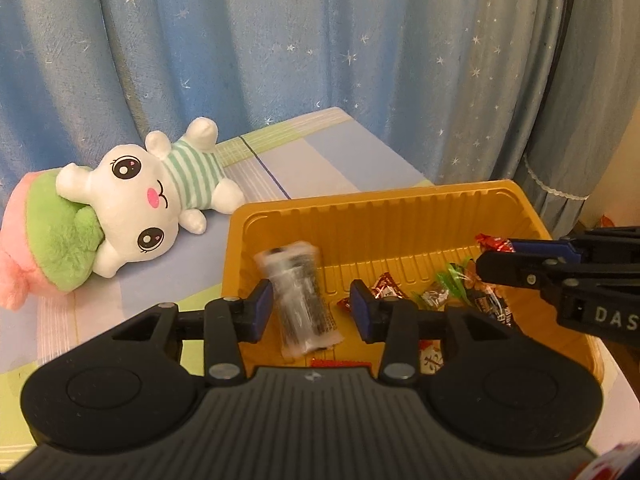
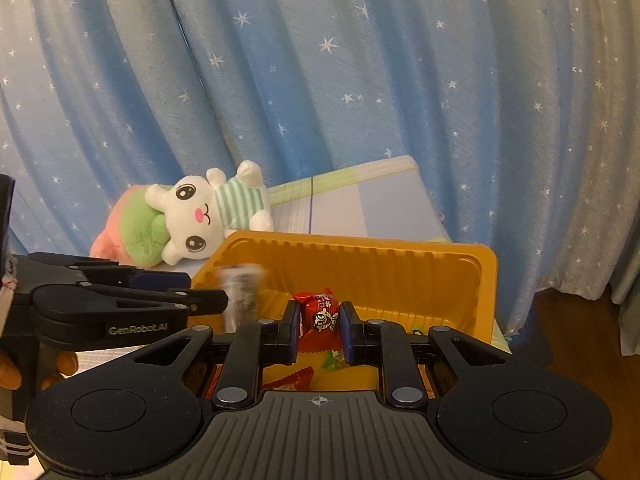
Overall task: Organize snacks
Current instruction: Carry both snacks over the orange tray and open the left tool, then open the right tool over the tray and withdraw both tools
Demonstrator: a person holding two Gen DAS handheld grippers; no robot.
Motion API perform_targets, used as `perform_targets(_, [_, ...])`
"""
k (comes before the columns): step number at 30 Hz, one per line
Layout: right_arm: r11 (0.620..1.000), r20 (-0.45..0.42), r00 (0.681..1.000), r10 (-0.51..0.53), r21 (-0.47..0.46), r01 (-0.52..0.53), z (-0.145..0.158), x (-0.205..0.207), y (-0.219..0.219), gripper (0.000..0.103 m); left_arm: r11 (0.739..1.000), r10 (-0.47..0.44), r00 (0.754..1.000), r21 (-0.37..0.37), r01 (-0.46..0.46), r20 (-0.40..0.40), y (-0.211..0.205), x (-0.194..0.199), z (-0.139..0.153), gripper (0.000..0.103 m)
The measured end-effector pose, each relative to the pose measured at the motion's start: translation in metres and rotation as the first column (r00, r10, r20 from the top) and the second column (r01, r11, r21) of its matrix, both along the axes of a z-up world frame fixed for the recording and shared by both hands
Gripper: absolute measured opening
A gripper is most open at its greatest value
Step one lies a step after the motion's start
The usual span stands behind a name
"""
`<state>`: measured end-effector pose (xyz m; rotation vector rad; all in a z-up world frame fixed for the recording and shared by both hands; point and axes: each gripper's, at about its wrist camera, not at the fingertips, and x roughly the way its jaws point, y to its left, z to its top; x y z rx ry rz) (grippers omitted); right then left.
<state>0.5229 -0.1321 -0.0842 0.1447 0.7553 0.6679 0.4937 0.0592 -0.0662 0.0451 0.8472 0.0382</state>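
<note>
Closest up, the right claw [image 2: 320,326] is clamped tight on a red snack packet [image 2: 320,316] with a little cartoon face on it, both blue pads pressed flat against its sides, holding it over the near end of the yellow tray [image 2: 486,280]. Under it in the tray you can see a green candy wrapper [image 2: 330,362] and a red serrated wrapper edge [image 2: 294,376].

The left claw [image 1: 312,308] is spread apart, and a clear-and-dark cylindrical snack pack [image 1: 302,300] sits between its pads without either pad squeezing it. The pack is blurry, tilted a bit, with its lower end down on the tray floor at the left side. Not gripped, as far as I can tell.

A bit further in, the tray floor has a scatter of small wrapped candies [image 1: 386,290], red, brown and green ones, mostly toward the right half.

Past the tray, a white plush bunny [image 1: 160,196] in a green striped shirt lies on its side on the surface [image 1: 340,164], which has a pastel checked cover. It's leaning on a pink and green plush [image 1: 52,248]. Behind everything hangs a blue curtain [image 1: 280,40] with tiny silver stars.
</note>
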Motion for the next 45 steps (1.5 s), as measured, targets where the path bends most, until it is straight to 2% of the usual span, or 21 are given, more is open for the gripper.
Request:
perform_targets(8, [1.0, -0.011, 1.0, 0.018, -0.008, -0.018, -0.004, 0.001, 0.003, 0.021, 0.999, -0.005, 1.0, -0.039, 0.005, -0.005, 0.004, -0.021, 0.003, 0.041])
perform_targets(19, [0.997, -0.041, 0.996, 0.077, -0.016, -0.078, -0.01, 0.003, 0.029, 0.021, 0.996, 0.058, 0.998, -0.072, -0.06, -0.032, 0.017, -0.035, 0.004, 0.049])
perform_targets(27, [0.995, -0.04, 0.994, 0.097, 0.035, -0.095, -0.004, 0.004, 0.038, 0.022, 0.991, 0.101, 0.994, -0.082, -0.105, -0.045, 0.025, -0.041, 0.008, 0.059])
perform_targets(28, [0.995, -0.038, 0.995, 0.094, 0.039, -0.093, -0.003, 0.003, 0.038, 0.026, 0.99, 0.106, 0.993, -0.083, -0.11, -0.046, 0.025, -0.042, 0.009, 0.062])
perform_targets(30, [0.996, -0.032, 0.996, 0.082, 0.046, -0.08, 0.0, 0.002, 0.035, 0.041, 0.99, 0.109, 0.993, -0.084, -0.112, -0.041, 0.024, -0.045, 0.012, 0.063])
perform_targets(31, [0.996, -0.024, 0.997, 0.067, 0.052, -0.066, 0.002, 0.001, 0.033, 0.054, 0.99, 0.109, 0.993, -0.084, -0.112, -0.039, 0.024, -0.046, 0.013, 0.064])
perform_targets(32, [0.997, -0.012, 0.999, 0.051, 0.058, -0.05, 0.004, -0.001, 0.03, 0.061, 0.99, 0.109, 0.993, -0.083, -0.111, -0.038, 0.023, -0.047, 0.014, 0.068])
perform_targets(45, [0.995, -0.03, 0.998, -0.05, 0.079, 0.052, 0.018, -0.032, -0.018, 0.069, 0.988, 0.102, 0.994, -0.113, -0.104, -0.029, 0.011, -0.088, 0.028, 0.076])
